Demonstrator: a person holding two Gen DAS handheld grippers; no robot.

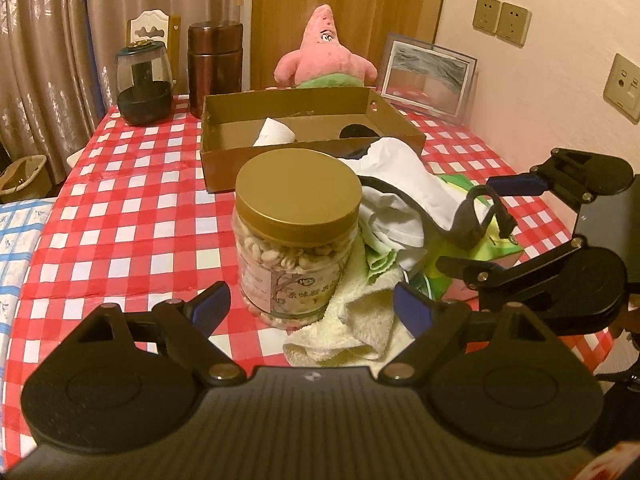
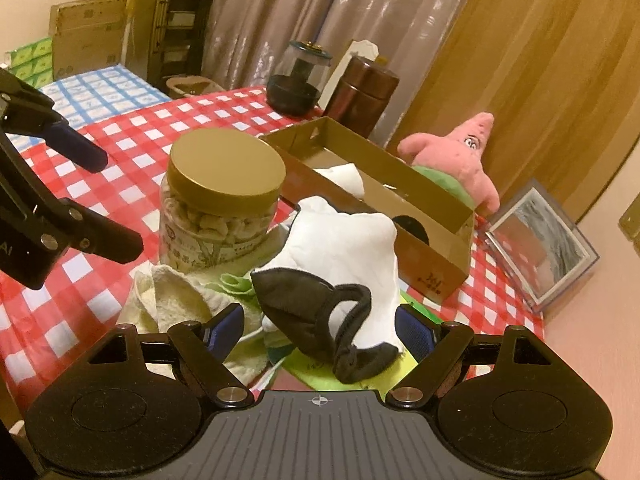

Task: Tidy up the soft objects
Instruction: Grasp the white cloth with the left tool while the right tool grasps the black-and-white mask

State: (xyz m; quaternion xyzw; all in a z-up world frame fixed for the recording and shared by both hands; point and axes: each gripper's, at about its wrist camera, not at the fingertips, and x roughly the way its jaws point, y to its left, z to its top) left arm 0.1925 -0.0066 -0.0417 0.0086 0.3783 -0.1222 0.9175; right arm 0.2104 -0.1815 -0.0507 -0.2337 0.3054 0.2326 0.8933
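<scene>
Black mask (image 2: pixel 320 320) between wide-spread right claw (image 2: pixel 320 330) fingers — untouched.

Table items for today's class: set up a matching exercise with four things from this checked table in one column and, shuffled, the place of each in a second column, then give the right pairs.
Things
1. nut jar
2. pink plush star
3. black mask
4. picture frame

Places
A. behind the cardboard box
B. on top of the white cloth
C. leaning by the wall
D. beside the cream towel, in front of the box

Pairs: 1-D, 2-A, 3-B, 4-C
</scene>
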